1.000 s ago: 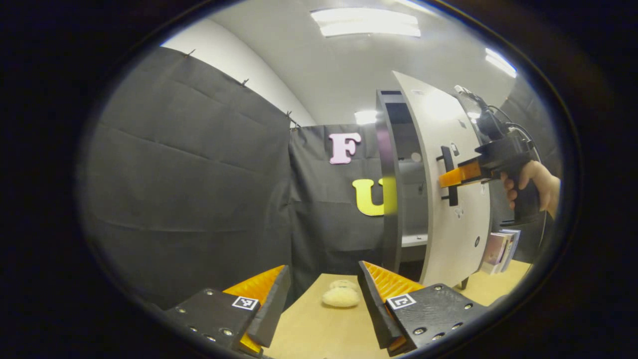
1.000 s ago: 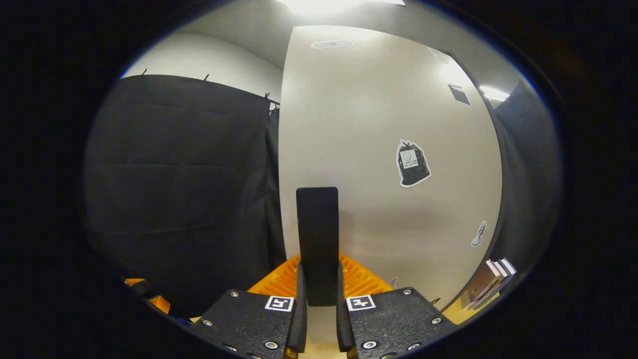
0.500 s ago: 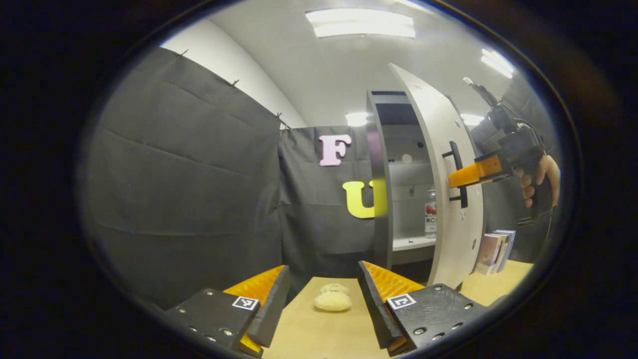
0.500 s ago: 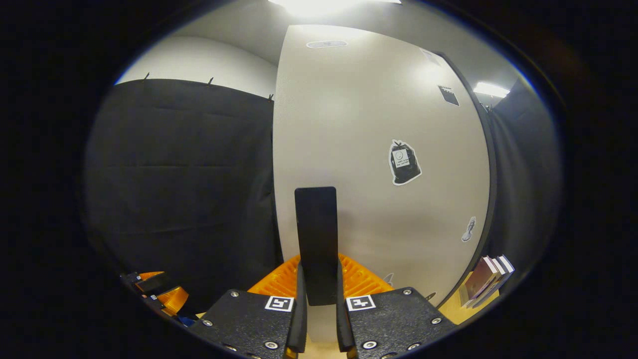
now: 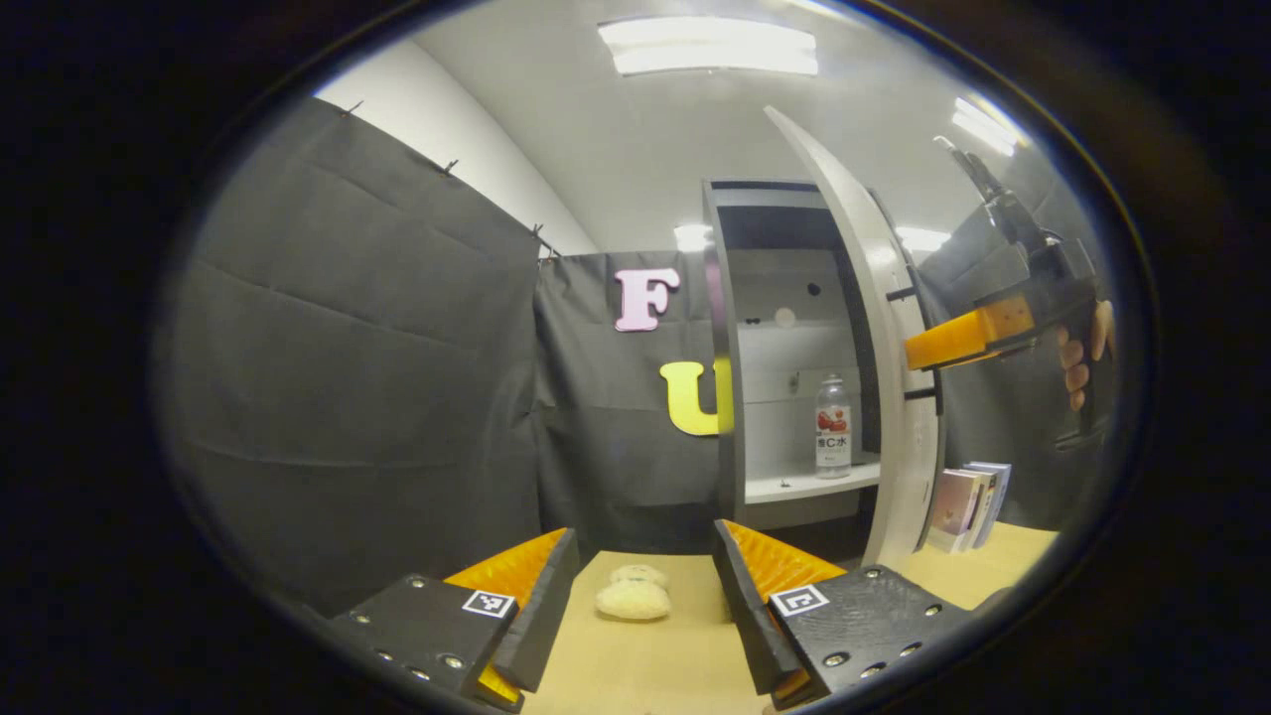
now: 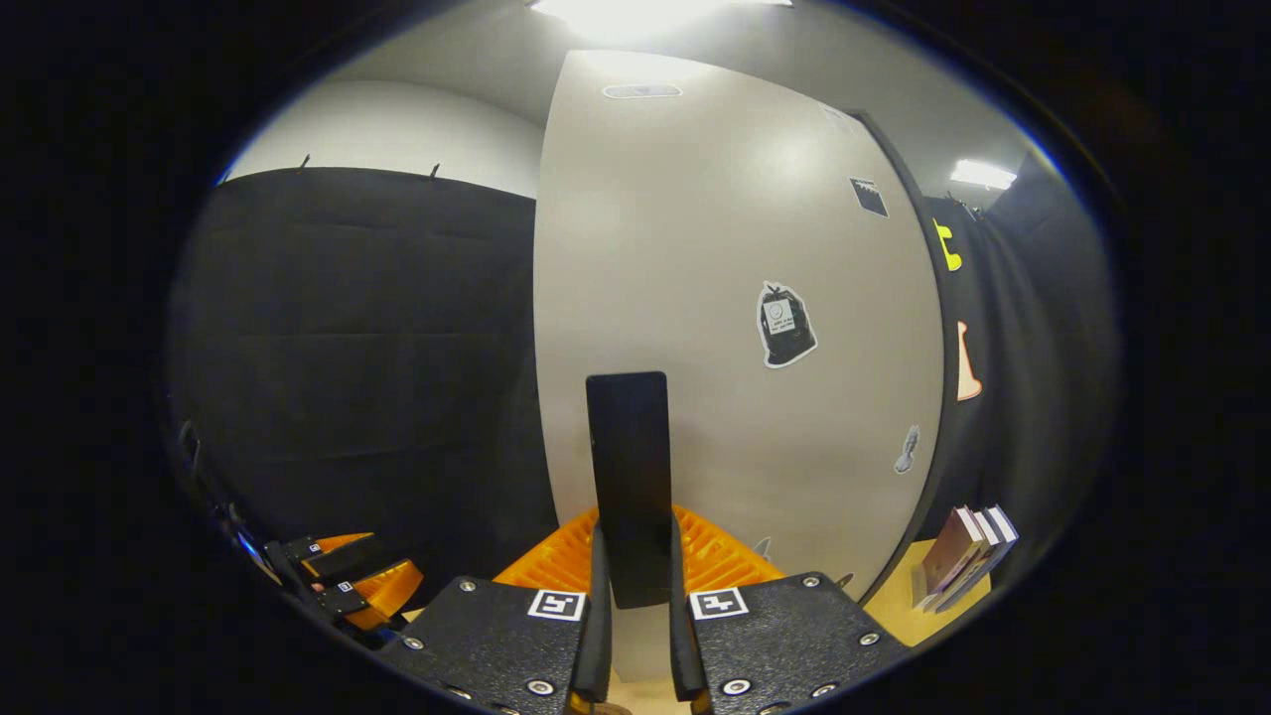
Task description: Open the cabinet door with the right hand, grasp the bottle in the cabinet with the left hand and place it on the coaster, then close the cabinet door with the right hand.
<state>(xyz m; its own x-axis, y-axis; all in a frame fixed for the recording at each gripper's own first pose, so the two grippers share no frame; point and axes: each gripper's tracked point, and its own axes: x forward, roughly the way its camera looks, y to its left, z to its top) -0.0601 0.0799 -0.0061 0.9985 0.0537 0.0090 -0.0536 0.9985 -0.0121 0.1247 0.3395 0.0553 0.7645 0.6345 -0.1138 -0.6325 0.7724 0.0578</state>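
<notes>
Here, in the left gripper view, the left claw (image 5: 640, 596) sits at the bottom with its two fingers set wide apart and nothing between them. It hovers over the pale wooden counter (image 5: 645, 665). Between the fingertips, farther off on the counter, lies a small fluffy cream-coloured pad (image 5: 633, 599); whether this is the coaster cannot be told. Behind it hangs the black cloth wall (image 5: 377, 377).

Right of centre stands the cabinet (image 5: 730, 348), its interior exposed. The bottle (image 5: 832, 426) stands upright on the cabinet's white shelf (image 5: 809, 484), near the shelf's front edge; it is clear with a red label and a white cap. The cabinet door (image 5: 894, 397) is swung outward and appears nearly edge-on. On its outer face the right claw (image 5: 918, 350) meets the door's handle, with a hand (image 5: 1080, 356) on the grip behind it. A few books (image 5: 965, 504) stand leaning on the counter past the door.

In the right gripper view, the left claw (image 6: 353, 591) appears low at the left edge. At centre, the right claw (image 6: 633, 596) is clamped on the black door handle (image 6: 629, 477), both fingers pressing its sides. The door (image 6: 735, 328) carries several stickers (image 6: 786, 325). The books (image 6: 961, 566) show at lower right.
</notes>
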